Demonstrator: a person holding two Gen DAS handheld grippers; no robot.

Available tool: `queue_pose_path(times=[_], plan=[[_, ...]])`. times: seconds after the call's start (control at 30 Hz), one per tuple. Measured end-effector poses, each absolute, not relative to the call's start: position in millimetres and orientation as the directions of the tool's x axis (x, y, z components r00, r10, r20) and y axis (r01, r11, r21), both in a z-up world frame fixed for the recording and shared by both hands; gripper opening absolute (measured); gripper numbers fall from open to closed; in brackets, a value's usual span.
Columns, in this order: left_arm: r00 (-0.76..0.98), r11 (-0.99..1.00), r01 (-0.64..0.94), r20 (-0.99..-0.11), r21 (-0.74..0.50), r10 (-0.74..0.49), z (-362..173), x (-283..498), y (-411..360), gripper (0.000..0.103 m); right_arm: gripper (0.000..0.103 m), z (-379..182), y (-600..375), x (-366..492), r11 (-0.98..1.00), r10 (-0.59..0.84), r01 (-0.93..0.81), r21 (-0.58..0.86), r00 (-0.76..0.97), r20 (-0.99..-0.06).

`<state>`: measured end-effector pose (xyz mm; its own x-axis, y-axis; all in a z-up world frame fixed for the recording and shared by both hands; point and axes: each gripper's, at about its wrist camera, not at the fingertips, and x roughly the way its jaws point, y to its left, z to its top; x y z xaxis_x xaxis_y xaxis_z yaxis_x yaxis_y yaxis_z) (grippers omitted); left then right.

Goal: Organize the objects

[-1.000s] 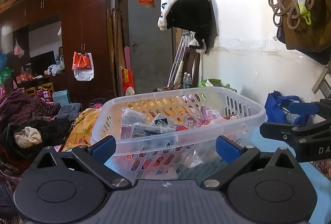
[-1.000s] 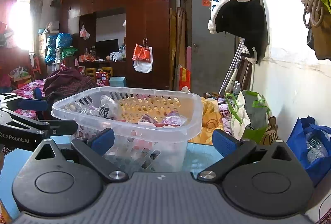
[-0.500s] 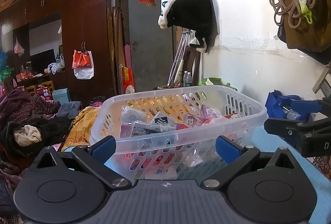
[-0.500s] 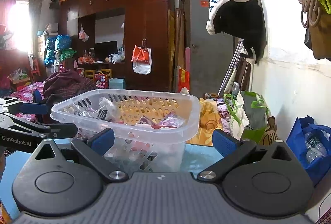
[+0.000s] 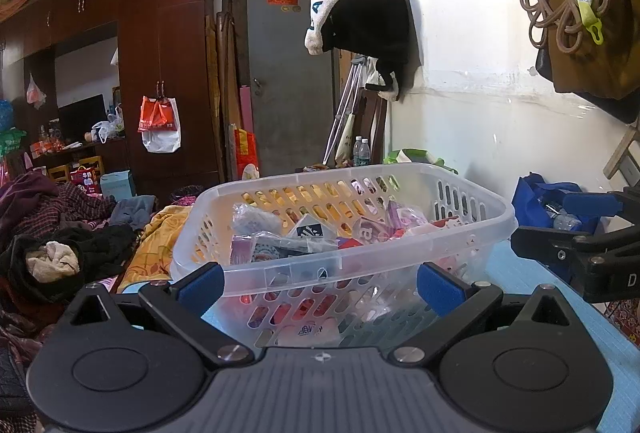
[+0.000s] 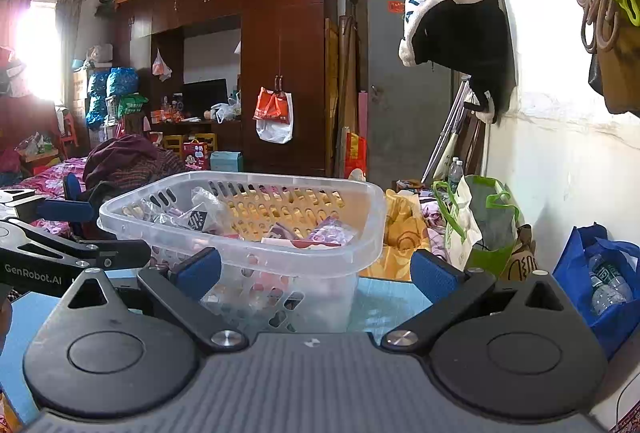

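A clear plastic basket (image 5: 472, 209) with slotted walls stands on a light blue table (image 5: 516, 265), holding several small packets (image 5: 304, 233). My left gripper (image 5: 320, 285) is open just in front of the basket's near wall, nothing between its blue pads. In the right wrist view the same basket (image 6: 360, 233) sits ahead and left of centre, and my right gripper (image 6: 316, 273) is open before its near right corner. Each gripper shows in the other's view: the right gripper (image 5: 576, 249) at the right edge, the left gripper (image 6: 64, 233) at the left edge.
A white wall runs along the right with a hanging jacket (image 5: 360, 13), a brown bag and coiled cord (image 5: 560, 13). A blue bag with bottles (image 6: 600, 273) and a green bag (image 6: 484, 229) sit beyond the table. Clothes are heaped on a bed (image 5: 60, 233) at left.
Both views have drifted slightly; the basket sits a little lower and nearer in the left wrist view. Both grippers stay open and hold nothing.
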<state>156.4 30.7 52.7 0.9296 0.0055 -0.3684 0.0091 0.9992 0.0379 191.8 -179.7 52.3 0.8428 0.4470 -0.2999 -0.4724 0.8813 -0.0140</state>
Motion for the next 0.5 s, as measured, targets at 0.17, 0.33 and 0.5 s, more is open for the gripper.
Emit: queue_pose_path(times=[0.17,0.33,0.5], plan=[[0.929,0.999,0.01,-0.37,0.038,0.005,52.0,156.8,30.1,0.103,0.103,52.2,-179.8,191.7,0.881,0.447,-0.473,-0.015,0.843,-0.3],[0.929,0.999,0.012,-0.371,0.038,0.003,51.3,156.9,29.6,0.103,0.103,52.0,-179.8,191.5,0.881,0.446,-0.473,-0.016,0.842,-0.302],[0.929,0.999,0.017,-0.371,0.036,-0.003,50.7,157.0,30.8,0.103,0.103,52.0,-179.7,191.5,0.881,0.447,-0.473,-0.015,0.842,-0.302]])
